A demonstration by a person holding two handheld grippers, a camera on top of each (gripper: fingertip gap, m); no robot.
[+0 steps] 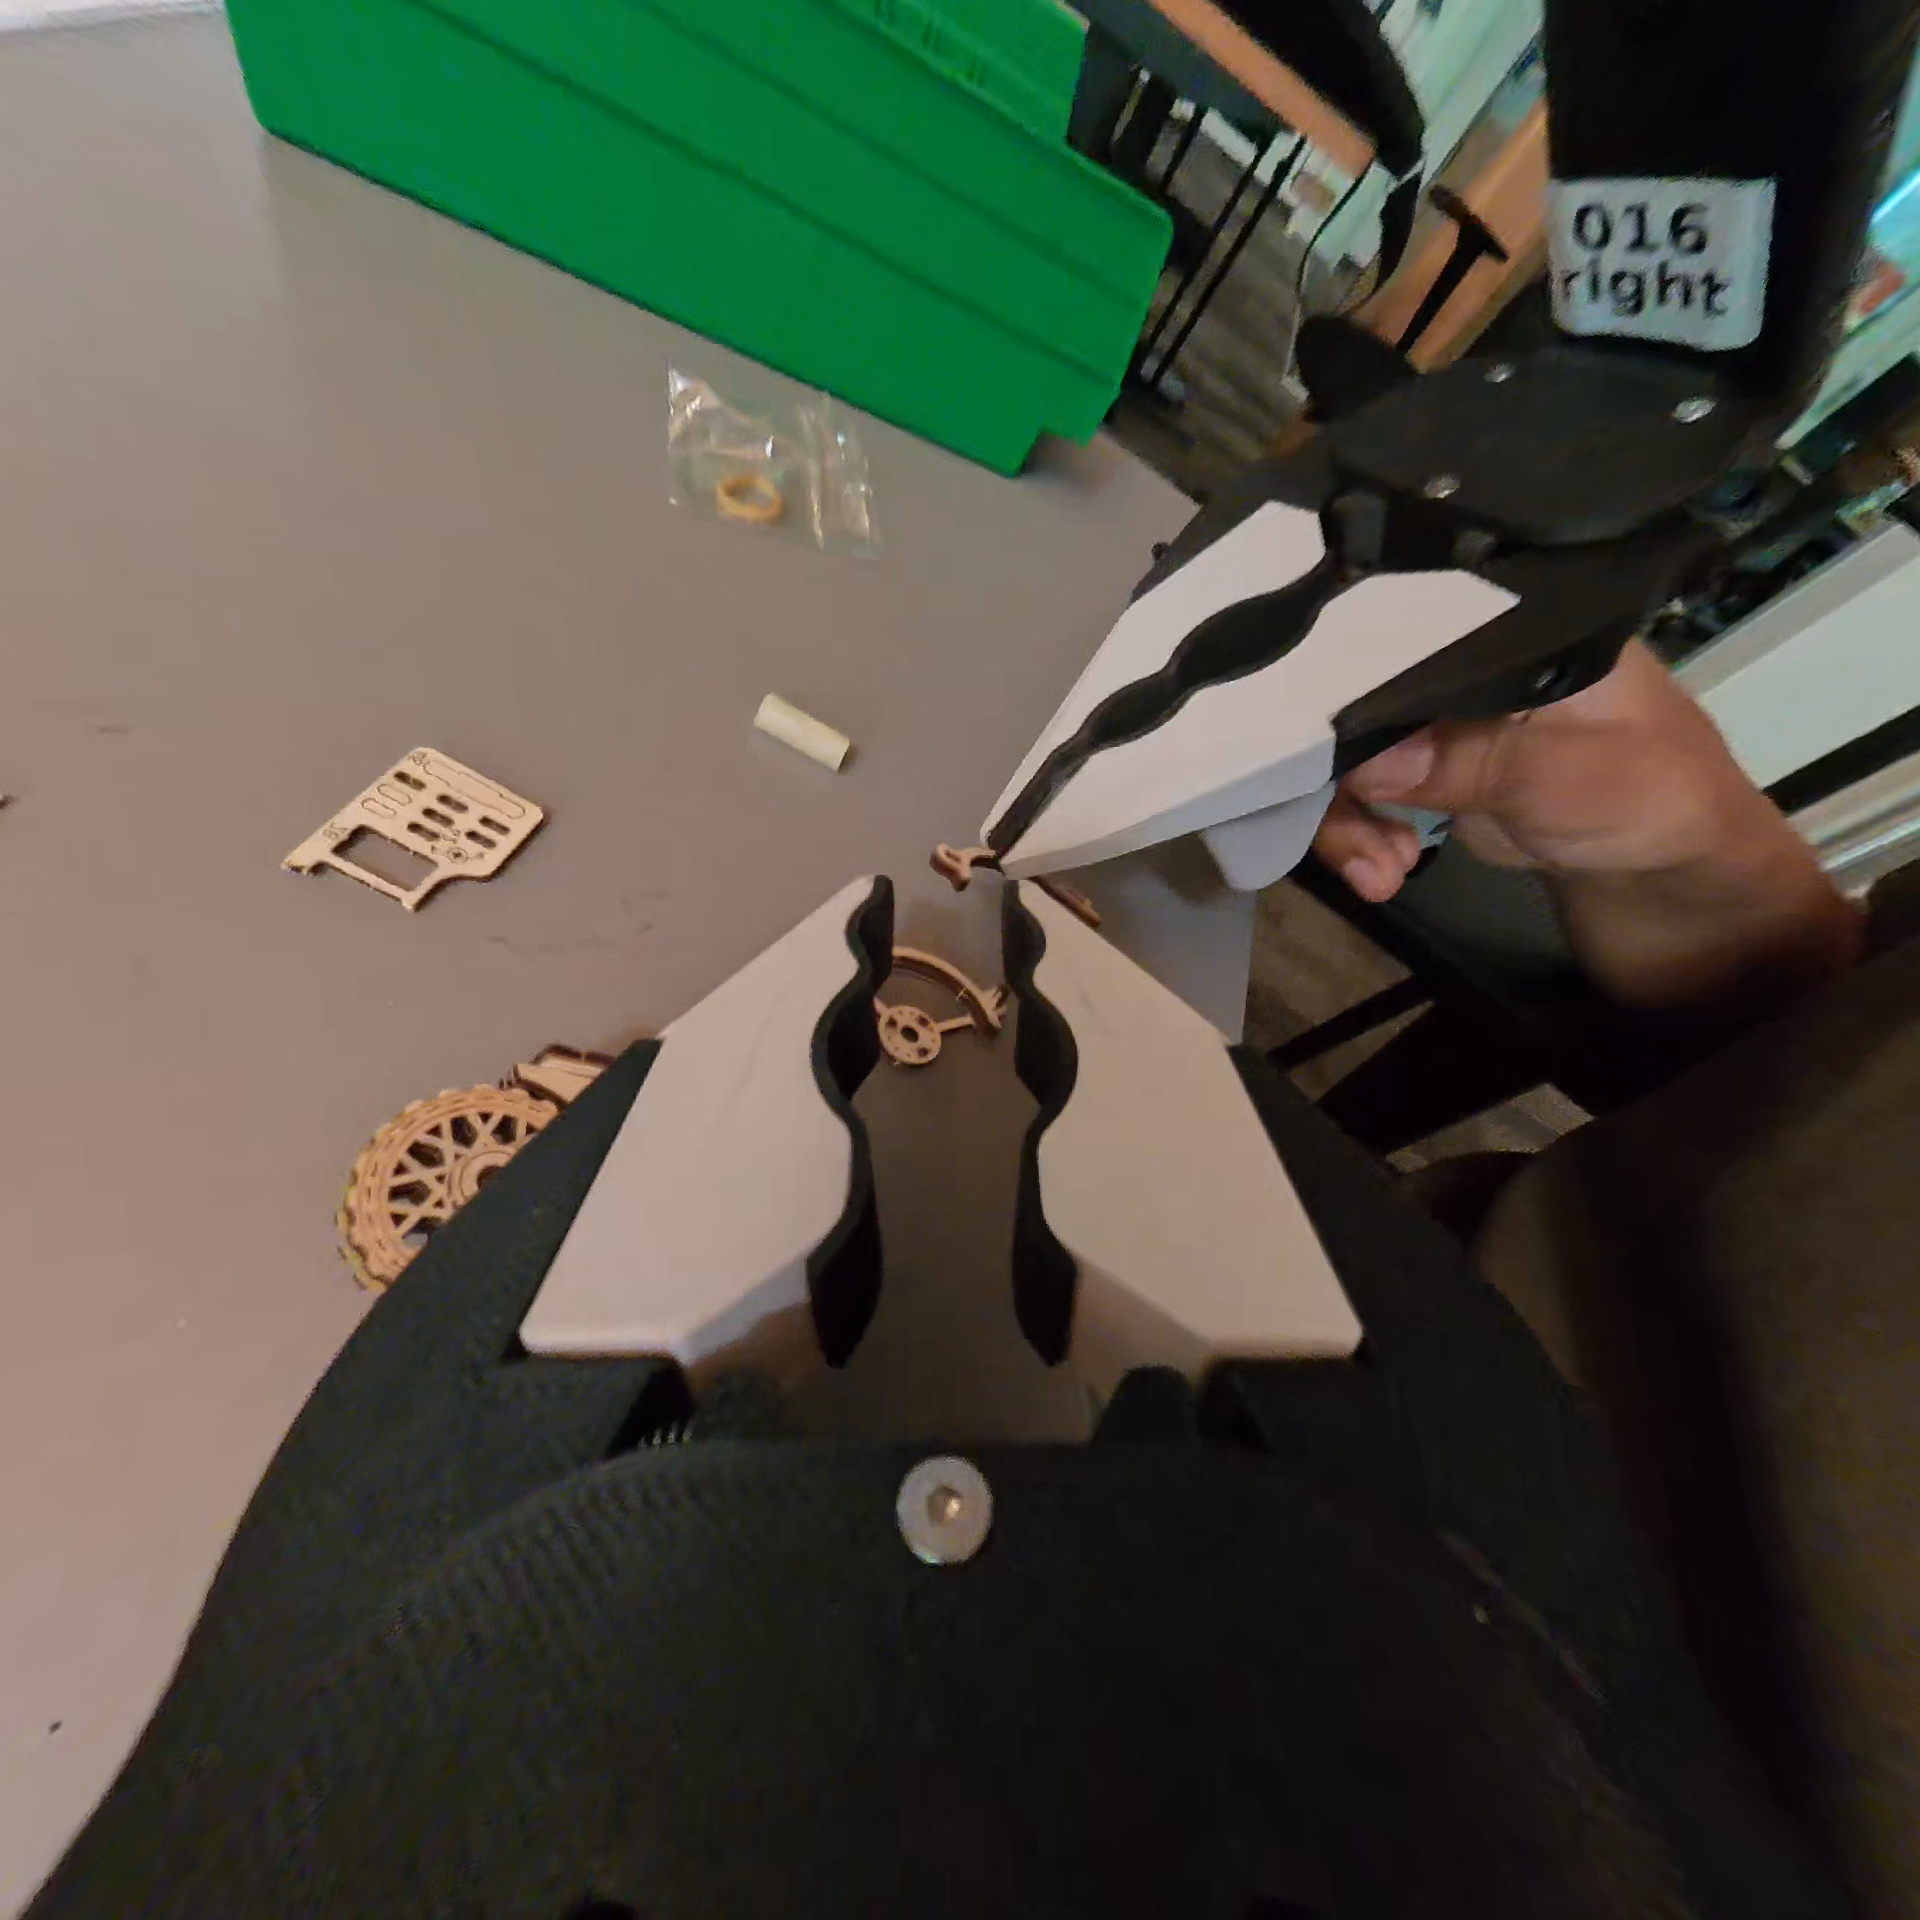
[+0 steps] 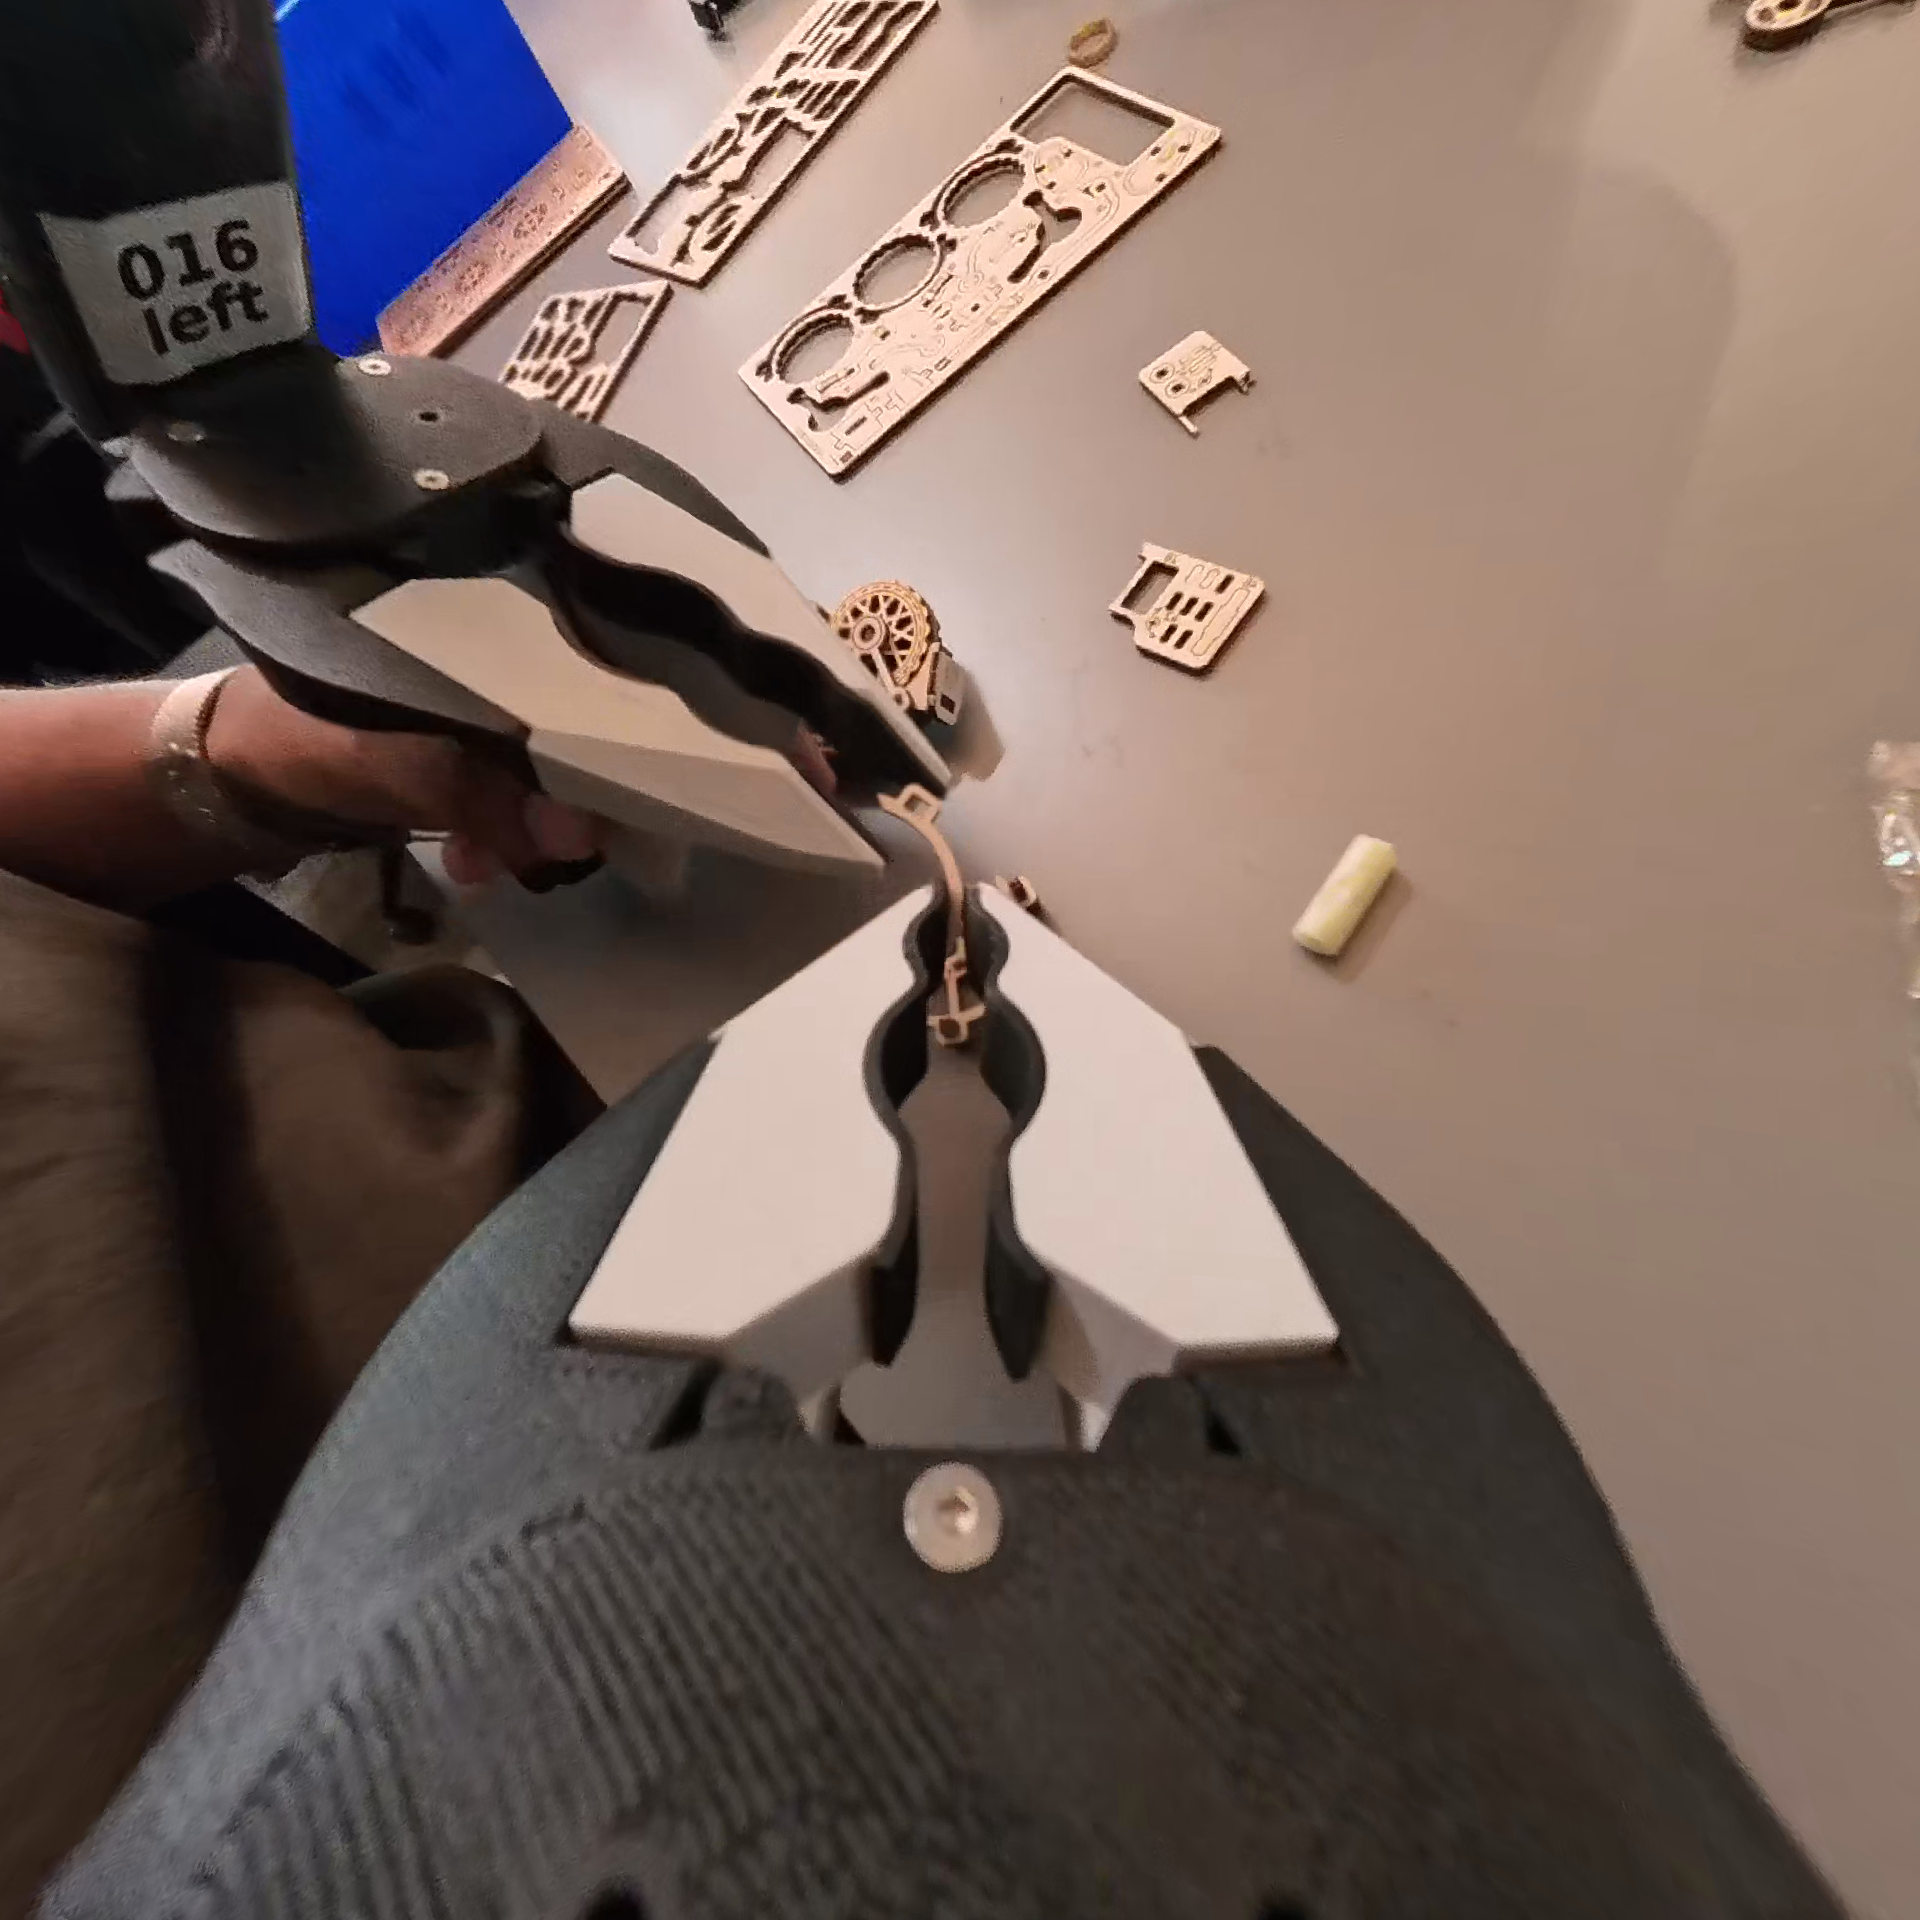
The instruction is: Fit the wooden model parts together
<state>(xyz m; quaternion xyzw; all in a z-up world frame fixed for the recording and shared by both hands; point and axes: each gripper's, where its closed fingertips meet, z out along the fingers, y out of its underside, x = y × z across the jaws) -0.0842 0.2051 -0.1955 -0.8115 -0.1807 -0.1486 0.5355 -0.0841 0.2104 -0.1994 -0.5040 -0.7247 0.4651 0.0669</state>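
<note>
Above the bench's (image 2: 1455,727) near edge, a curved wooden strip (image 2: 953,935) was clenched by the right gripper (image 2: 961,904). The left gripper (image 1: 945,894) was held released, nothing between its fingers.

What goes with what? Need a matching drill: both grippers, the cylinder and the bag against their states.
Things:
1. left gripper
2. right gripper
3. cylinder
4. bag

States:
a. lying loose on the table
b. fingers open, nothing held
c. clear, with a ring inside
d. fingers shut on the arc part

Pairs: 1-b, 2-d, 3-a, 4-c
</note>
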